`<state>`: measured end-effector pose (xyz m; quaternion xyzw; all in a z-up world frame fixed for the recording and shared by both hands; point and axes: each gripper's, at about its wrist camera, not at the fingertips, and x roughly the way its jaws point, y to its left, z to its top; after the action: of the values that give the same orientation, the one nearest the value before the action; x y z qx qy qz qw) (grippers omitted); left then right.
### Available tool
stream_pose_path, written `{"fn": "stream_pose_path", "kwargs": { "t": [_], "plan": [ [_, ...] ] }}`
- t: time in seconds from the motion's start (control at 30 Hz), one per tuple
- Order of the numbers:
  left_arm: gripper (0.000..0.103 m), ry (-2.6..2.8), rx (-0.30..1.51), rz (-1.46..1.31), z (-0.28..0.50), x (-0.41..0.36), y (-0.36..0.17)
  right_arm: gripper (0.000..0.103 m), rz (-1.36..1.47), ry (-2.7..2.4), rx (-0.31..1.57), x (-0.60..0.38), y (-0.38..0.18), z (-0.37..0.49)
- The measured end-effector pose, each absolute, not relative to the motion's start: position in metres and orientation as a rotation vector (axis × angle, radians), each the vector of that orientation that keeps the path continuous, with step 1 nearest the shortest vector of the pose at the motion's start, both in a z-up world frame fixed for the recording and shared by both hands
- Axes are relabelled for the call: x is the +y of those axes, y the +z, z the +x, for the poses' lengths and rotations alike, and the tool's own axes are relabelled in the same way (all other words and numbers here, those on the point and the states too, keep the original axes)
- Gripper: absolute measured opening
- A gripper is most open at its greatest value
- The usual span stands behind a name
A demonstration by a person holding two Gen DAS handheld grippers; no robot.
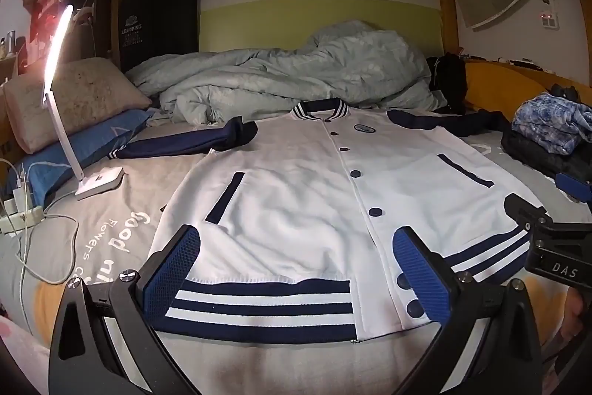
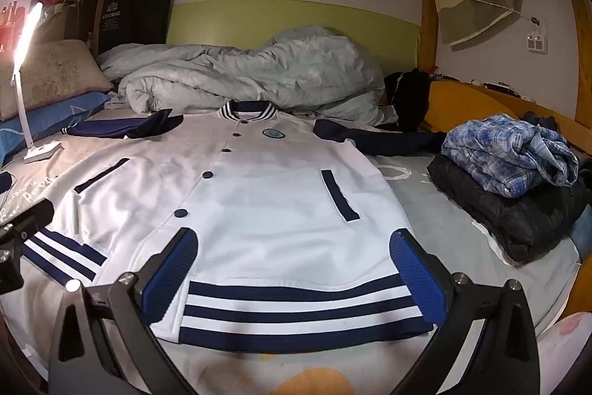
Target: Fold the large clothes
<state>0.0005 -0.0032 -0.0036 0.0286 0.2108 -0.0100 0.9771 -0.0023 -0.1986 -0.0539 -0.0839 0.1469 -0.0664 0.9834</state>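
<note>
A white varsity jacket (image 1: 296, 202) with navy sleeves, navy buttons and a striped hem lies flat, front up and buttoned, on the grey bed sheet; it also shows in the right wrist view (image 2: 266, 195). Both sleeves stretch out sideways. My left gripper (image 1: 296, 269) is open and empty, its blue pads hovering over the hem's left half. My right gripper (image 2: 296, 269) is open and empty above the hem's right half. The right gripper's body also shows at the right edge of the left wrist view (image 1: 555, 239).
A lit white desk lamp (image 1: 74, 136) stands left of the jacket, with cables and a power strip (image 1: 22, 213). Pillows (image 1: 74, 99) lie at left, a rumpled grey duvet (image 1: 296, 73) behind. A pile of clothes (image 2: 510, 180) sits at right. A wooden bed frame surrounds.
</note>
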Motion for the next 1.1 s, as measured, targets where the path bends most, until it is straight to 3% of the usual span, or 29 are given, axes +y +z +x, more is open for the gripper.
{"fn": "stream_pose_path", "kwargs": {
  "t": [1.1],
  "plan": [
    [0.103, -0.019, 0.477, 0.042, 0.0067, 0.0006, -0.0052, 0.103, -0.165, -0.124, 0.329, -0.1986, -0.0603, 0.0050]
  ]
}}
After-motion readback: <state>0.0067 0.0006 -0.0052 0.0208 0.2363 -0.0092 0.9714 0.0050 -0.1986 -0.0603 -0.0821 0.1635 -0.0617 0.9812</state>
